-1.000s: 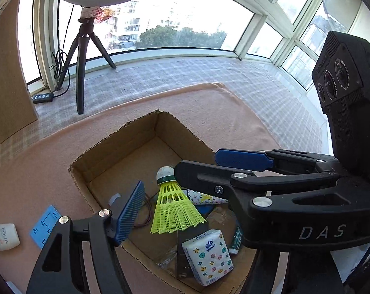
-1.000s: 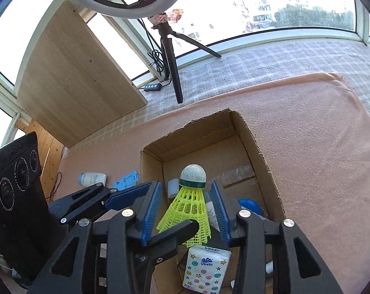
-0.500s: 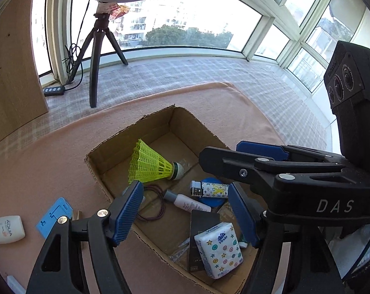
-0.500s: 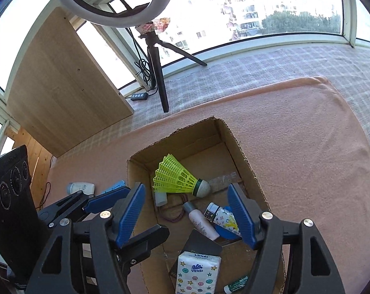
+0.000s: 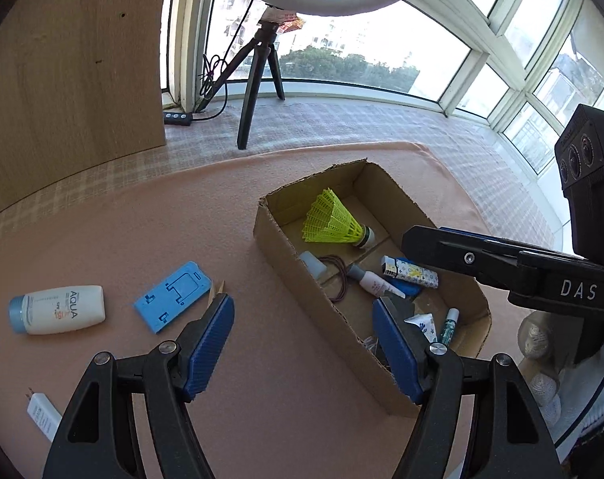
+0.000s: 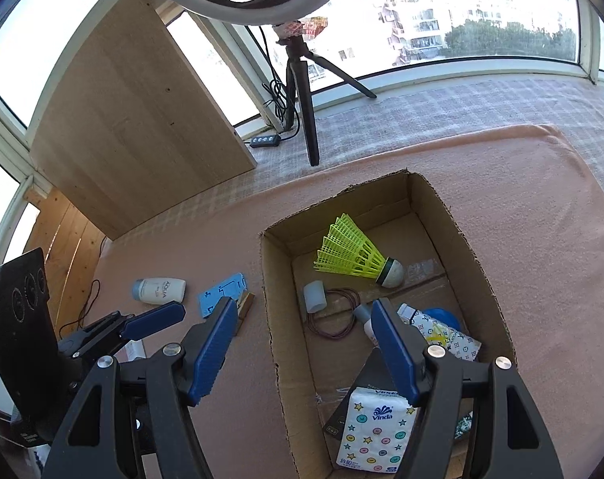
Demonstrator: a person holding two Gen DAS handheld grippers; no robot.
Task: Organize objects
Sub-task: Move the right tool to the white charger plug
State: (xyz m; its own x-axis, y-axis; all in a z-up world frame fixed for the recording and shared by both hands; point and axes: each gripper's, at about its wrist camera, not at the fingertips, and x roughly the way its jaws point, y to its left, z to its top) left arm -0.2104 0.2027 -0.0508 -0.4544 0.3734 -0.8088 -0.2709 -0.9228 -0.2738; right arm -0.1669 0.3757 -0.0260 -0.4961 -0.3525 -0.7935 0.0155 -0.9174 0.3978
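An open cardboard box point(image 5: 274, 235) point(image 6: 481, 263) sits on the pink cloth. Inside lie a yellow shuttlecock point(image 5: 334, 221) point(image 6: 352, 253), a hair tie point(image 6: 334, 315), a patterned lighter point(image 5: 410, 273) and a Vinda tissue pack point(image 6: 376, 427). Left of the box lie a blue phone stand point(image 5: 172, 295) point(image 6: 220, 291) and a white AQUA bottle point(image 5: 58, 309) point(image 6: 158, 290). My left gripper point(image 5: 302, 353) is open and empty, above the cloth at the box's left wall. My right gripper point(image 6: 304, 353) is open and empty over the box's near left part.
A ring-light tripod point(image 5: 258, 80) point(image 6: 302, 92) stands behind the cloth, with a power strip point(image 5: 177, 117) beside it. A wooden board point(image 6: 134, 119) leans at the back left. A small white charger point(image 5: 42, 415) lies at the near left.
My right gripper has opened and let the shuttlecock go; it now lies on its side in the box. Both grippers have drawn back, and the left has swung left.
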